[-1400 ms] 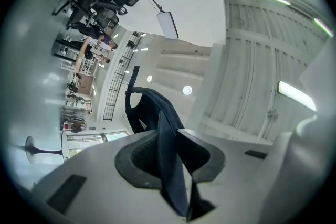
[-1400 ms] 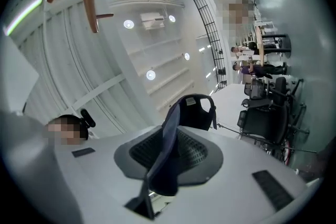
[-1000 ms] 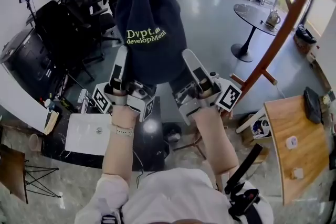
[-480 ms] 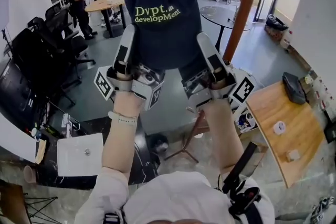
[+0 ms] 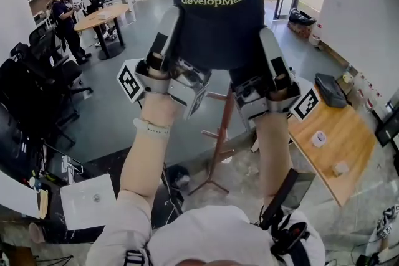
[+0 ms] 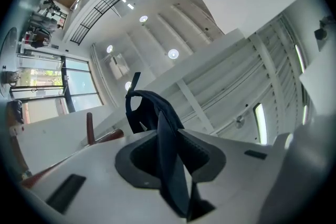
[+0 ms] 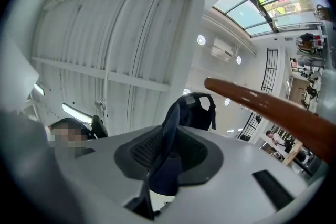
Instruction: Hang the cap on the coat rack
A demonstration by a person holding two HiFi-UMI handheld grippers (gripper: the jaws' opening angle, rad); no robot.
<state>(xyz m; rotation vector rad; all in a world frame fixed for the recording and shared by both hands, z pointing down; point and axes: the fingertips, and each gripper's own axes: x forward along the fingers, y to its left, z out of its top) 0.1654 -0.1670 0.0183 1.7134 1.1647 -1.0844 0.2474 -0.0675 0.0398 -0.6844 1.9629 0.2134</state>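
A dark navy cap (image 5: 215, 3) with green lettering is held up high between both grippers. My left gripper (image 5: 169, 25) is shut on the cap's left edge and my right gripper (image 5: 269, 40) on its right edge. In the left gripper view the cap fabric (image 6: 149, 110) runs between the shut jaws of the left gripper (image 6: 169, 157), with a reddish-brown peg (image 6: 90, 128) of the coat rack to the left. In the right gripper view the cap (image 7: 191, 110) is pinched in the right gripper (image 7: 168, 152), and a rack arm (image 7: 262, 105) crosses close by. The rack's pole (image 5: 223, 128) stands below the cap, its top hidden.
The coat rack's legs (image 5: 209, 180) spread on the floor between my arms. A wooden table (image 5: 336, 140) with a dark bag (image 5: 329, 89) stands at the right. Black chairs (image 5: 37, 90) and a round table (image 5: 100, 15) with people are at the left.
Both grippers have carried the cap up and over towards the coat rack. The pole, earlier off to the right, now stands behind and under the cap.
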